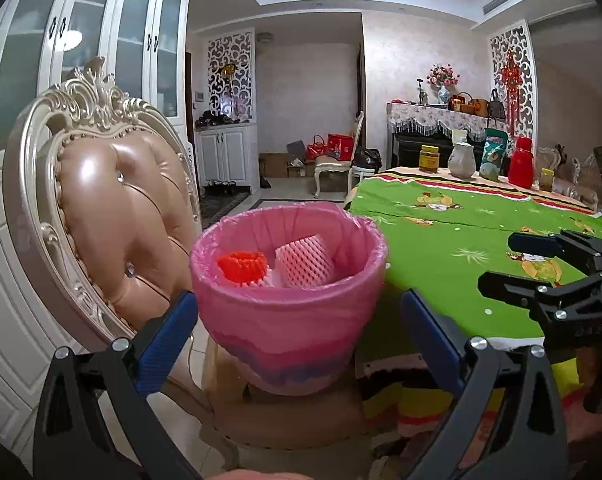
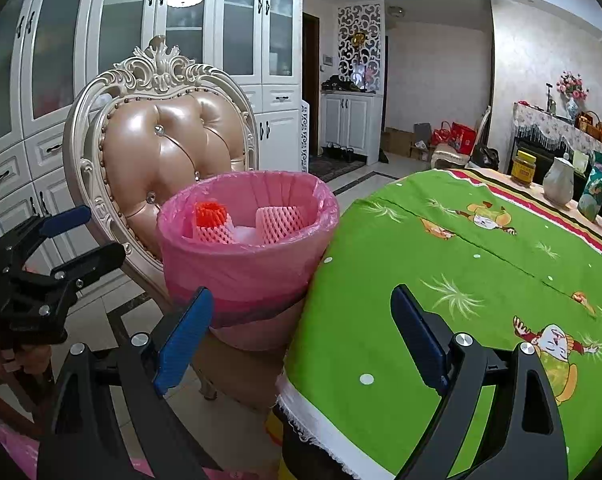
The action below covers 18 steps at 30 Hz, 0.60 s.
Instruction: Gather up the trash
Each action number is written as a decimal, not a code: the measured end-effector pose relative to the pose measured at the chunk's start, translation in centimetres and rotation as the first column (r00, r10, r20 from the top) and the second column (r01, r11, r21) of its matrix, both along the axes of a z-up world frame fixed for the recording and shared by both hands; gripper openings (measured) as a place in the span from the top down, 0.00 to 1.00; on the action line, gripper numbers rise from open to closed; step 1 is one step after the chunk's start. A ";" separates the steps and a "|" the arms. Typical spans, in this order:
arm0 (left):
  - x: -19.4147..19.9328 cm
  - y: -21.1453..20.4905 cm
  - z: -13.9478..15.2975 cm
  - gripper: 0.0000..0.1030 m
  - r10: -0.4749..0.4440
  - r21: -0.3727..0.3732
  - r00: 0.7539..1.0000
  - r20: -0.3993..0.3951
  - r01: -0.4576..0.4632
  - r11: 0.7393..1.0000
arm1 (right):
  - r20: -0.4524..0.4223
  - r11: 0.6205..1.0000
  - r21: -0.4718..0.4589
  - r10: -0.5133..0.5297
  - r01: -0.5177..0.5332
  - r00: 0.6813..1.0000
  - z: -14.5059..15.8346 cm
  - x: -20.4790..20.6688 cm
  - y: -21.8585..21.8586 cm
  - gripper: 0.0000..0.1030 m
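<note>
Dining room, green tablecloth (image 2: 461,280); left hand-held gripper (image 1: 299,338) and right hand-held gripper (image 2: 301,334) both spread wide, empty.

Ornate chair (image 1: 113,216) beside green-clothed table (image 1: 461,240) bearing jars, jug (image 1: 462,159).

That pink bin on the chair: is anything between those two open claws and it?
Nothing visible. The pink-lined bin sits open-topped on the chair, foam nets already inside. The left gripper and right gripper face it, both empty.
</note>
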<state>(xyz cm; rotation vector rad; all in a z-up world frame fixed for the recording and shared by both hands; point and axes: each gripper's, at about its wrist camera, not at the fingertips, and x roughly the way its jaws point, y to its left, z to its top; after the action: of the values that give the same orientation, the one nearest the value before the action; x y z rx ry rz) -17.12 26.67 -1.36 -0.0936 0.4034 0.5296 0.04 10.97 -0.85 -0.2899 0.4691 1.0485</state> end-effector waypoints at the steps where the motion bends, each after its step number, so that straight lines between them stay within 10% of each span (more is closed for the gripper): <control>1: 0.0 0.1 0.0 0.04 -0.001 -0.002 1.000 -0.003 0.001 1.000 | 0.000 1.000 0.001 0.002 -0.002 1.000 0.0 0.0 0.0 0.18; 18: -0.2 0.5 -0.4 0.04 0.013 -0.013 1.000 -0.005 -0.013 1.000 | -0.002 1.000 0.008 0.029 -0.029 1.000 -0.1 -0.6 0.6 0.18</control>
<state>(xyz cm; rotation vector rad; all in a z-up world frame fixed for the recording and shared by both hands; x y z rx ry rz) -17.30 27.15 -1.73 -0.1078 0.4113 0.5401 -0.56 11.53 -0.97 -0.2893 0.4634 1.0789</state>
